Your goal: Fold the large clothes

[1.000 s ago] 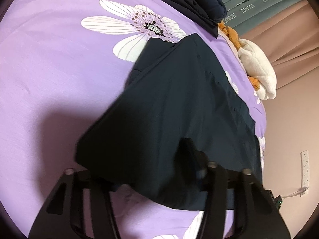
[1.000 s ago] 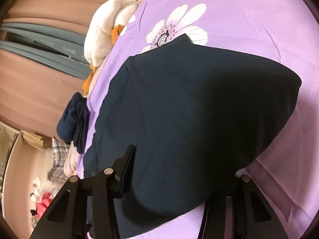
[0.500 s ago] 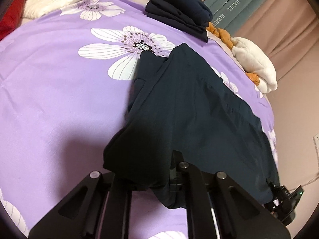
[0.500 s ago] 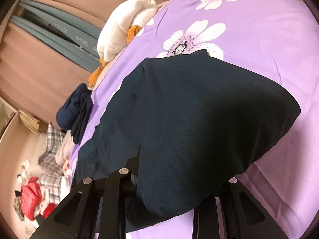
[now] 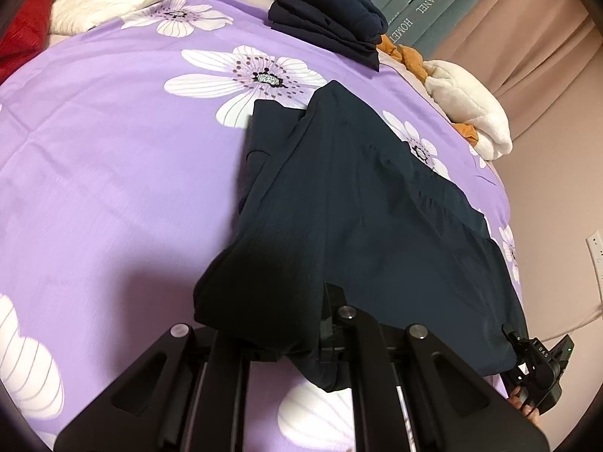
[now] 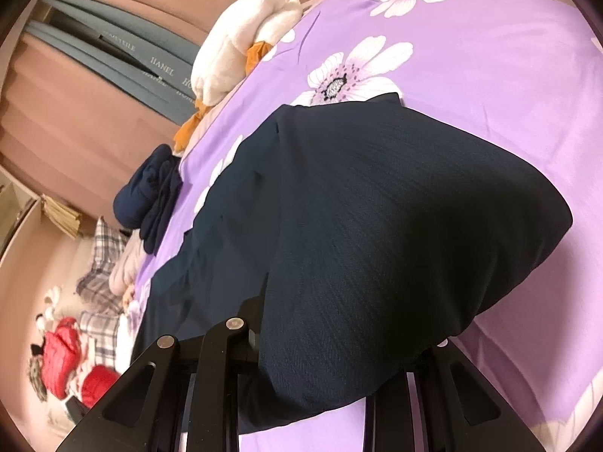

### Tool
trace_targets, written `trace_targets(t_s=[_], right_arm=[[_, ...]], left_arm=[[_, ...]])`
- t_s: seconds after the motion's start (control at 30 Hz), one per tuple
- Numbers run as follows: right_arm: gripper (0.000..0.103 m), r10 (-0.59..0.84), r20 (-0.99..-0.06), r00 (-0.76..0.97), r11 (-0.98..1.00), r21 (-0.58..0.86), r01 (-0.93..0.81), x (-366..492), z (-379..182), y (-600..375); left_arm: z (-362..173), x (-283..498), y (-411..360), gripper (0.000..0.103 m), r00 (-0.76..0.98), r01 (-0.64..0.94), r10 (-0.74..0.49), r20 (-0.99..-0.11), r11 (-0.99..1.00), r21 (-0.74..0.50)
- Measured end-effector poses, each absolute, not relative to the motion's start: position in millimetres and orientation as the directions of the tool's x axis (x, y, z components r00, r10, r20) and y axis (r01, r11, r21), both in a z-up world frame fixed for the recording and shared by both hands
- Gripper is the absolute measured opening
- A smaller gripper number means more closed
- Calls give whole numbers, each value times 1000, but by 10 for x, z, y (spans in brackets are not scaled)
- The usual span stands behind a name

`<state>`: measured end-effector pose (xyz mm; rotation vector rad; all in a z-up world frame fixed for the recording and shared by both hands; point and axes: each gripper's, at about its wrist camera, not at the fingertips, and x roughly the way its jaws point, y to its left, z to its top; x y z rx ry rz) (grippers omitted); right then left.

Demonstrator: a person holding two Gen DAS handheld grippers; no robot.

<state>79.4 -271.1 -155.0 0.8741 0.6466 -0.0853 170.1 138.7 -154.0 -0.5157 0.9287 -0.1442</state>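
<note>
A large dark navy garment (image 5: 361,203) lies spread along the purple flowered bedsheet (image 5: 113,150). My left gripper (image 5: 286,339) is shut on its near edge and holds that edge lifted off the bed. In the right wrist view the same garment (image 6: 377,226) bulges over my right gripper (image 6: 331,350), which is shut on its near edge. The cloth hides the fingertips of both grippers. The other gripper's body (image 5: 539,373) shows at the lower right of the left wrist view, at the garment's other near corner.
A folded stack of navy clothes (image 5: 331,22) sits at the far edge of the bed. A white and orange plush (image 5: 471,113) lies on the right edge. Plaid and red bedding (image 6: 75,339) lies beyond. Curtains and a wall with a socket (image 5: 595,260) stand to the right.
Both grippers have pulled back toward the near side with the garment's edge, tilting upward. The raised fold has narrowed in the left view, and more of the far bed shows.
</note>
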Motion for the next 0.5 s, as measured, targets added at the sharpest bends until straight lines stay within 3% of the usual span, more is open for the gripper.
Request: trace_targets(t_s=[0.33,0.5], right_arm=[[27,230,-566,792,640,701,316,732,-1585,-2750],[32,266,-567,780,597,732,328,742,-1668,-2816]], left_arm=[[-1603,1502,1374,12,576,-94,-319,-753,889,-449],[-1637,1459,1429,26,564,-111,-304,-767,893,-436]])
